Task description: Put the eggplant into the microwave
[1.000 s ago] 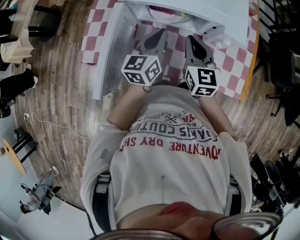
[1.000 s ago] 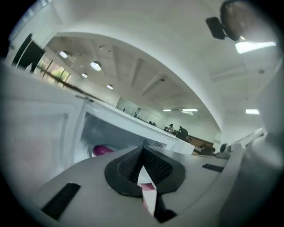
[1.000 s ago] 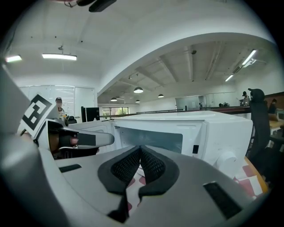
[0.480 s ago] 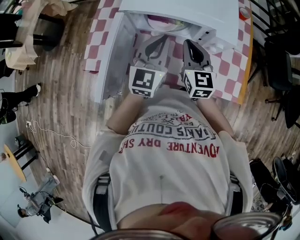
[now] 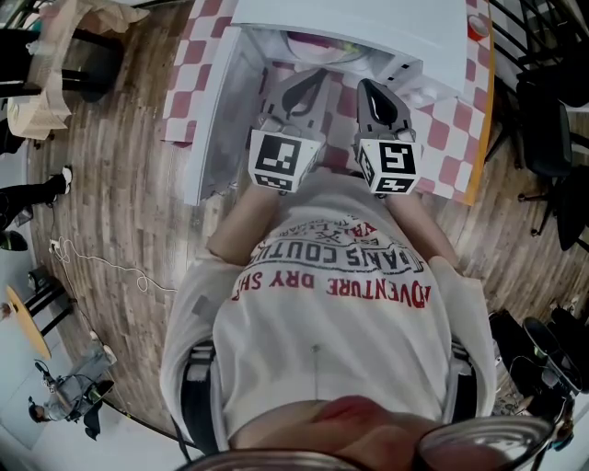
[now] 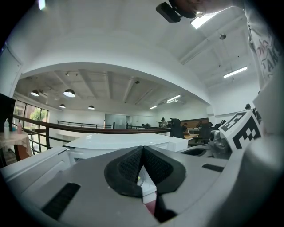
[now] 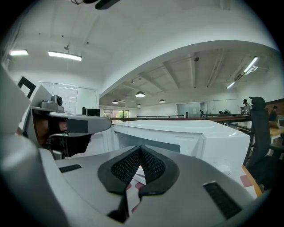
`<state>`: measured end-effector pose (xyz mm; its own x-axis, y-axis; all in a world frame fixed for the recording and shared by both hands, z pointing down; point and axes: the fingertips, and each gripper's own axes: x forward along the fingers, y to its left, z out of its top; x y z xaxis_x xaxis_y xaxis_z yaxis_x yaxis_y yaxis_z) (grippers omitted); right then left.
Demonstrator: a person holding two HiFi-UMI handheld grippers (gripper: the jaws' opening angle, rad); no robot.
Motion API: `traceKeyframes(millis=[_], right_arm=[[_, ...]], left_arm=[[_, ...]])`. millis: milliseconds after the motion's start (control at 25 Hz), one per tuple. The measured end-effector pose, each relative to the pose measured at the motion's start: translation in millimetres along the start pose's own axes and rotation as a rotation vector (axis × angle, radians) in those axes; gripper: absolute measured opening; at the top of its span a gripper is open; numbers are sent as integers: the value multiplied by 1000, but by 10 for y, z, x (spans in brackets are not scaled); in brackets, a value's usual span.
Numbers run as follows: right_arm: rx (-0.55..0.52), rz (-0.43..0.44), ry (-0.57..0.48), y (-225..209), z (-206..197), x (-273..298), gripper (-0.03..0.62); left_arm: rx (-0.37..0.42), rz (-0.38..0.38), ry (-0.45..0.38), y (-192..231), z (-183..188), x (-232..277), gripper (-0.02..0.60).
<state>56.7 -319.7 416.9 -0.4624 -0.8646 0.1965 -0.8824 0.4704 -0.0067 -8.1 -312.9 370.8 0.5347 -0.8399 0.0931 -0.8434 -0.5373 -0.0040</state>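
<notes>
A white microwave (image 5: 368,23) stands on the checked table, its door (image 5: 216,101) swung open to the left. Inside its opening a dark purple shape (image 5: 308,39) shows, likely the eggplant; most of it is hidden. Both grippers point level at the opening, side by side. My left gripper (image 5: 299,87) is shut with nothing between its pads. My right gripper (image 5: 375,92) is also shut and holds nothing. In the left gripper view the jaws (image 6: 143,150) meet in front of the microwave (image 6: 128,141). In the right gripper view the shut jaws (image 7: 140,150) face the open cavity (image 7: 148,148).
A pink-and-white checked cloth (image 5: 451,138) covers the table. Dark chairs (image 5: 552,120) stand to the right on the wooden floor (image 5: 120,184). A cable (image 5: 101,258) lies on the floor at the left. The open door stands close beside my left gripper.
My left gripper has rolled, so its marker cube now shows one face flat to the head camera, and it has risen a little. My right gripper has hardly moved.
</notes>
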Motion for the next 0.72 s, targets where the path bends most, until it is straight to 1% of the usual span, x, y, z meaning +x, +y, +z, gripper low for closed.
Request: traceKeyframes(millis=[160,320,480,720], right_arm=[[-2,-2,8,-6,-15,14,25],[-3,-3,10,-10,-22,23,25],[1,-4,10,-14,-29,22,25],[7,-17,15,-44,-49,21,25]], left_arm=[[-4,-10,-2,-35,-35,16,25],[-35,-16,2,-46,-49,40,25],[-18,-19,21,-65,-90,51,25],[-32,-19,38,-53,-126,55,25]])
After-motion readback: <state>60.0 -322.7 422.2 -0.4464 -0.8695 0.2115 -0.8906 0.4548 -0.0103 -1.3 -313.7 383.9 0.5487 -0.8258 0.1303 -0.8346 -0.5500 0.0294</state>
